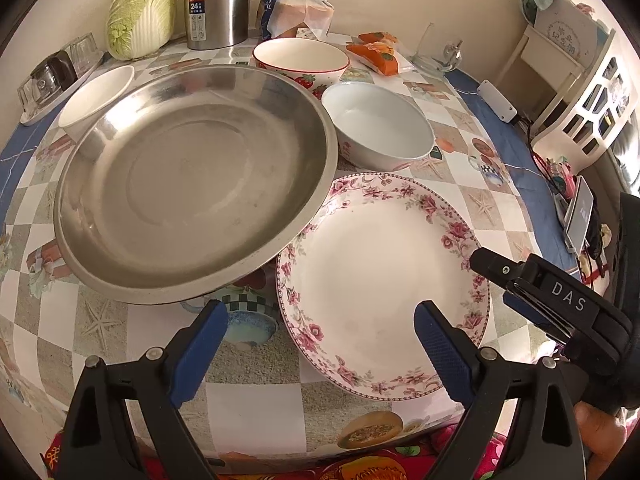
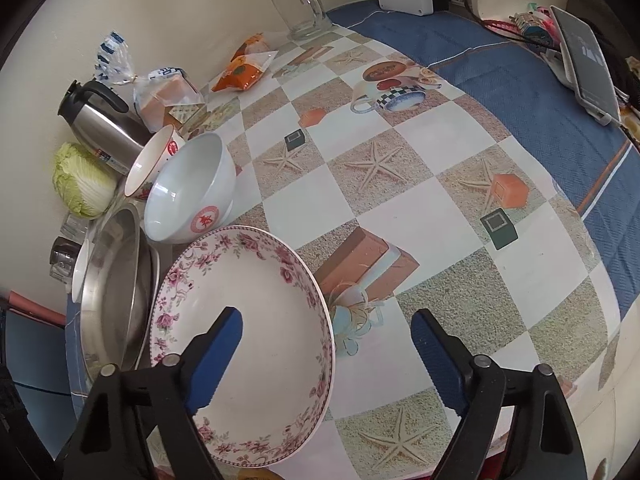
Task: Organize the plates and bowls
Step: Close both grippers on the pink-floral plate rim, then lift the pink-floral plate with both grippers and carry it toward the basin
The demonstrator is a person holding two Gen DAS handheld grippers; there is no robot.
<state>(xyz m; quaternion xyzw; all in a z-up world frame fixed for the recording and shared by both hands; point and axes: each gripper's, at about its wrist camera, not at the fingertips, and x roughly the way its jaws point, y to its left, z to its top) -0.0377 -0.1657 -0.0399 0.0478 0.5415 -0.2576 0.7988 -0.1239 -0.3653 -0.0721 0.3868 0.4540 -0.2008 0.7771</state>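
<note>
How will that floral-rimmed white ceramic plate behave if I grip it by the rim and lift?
The floral-rimmed white ceramic plate looks rigid and glazed, so the pads may slip on its shiny rim. It is probably fairly heavy and chips easily. Its far edge seems to sit under the round steel basin, so lifting may nudge that.

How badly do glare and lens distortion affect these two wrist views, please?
Left wrist view: soft glare on the steel basin and the kettle; the table edge bows strongly. Right wrist view: even light, a faint sheen inside the white bowl, the checked tablecloth bulges, and the floral plate stays sharp. Dark vignette in the corners of both.
</note>
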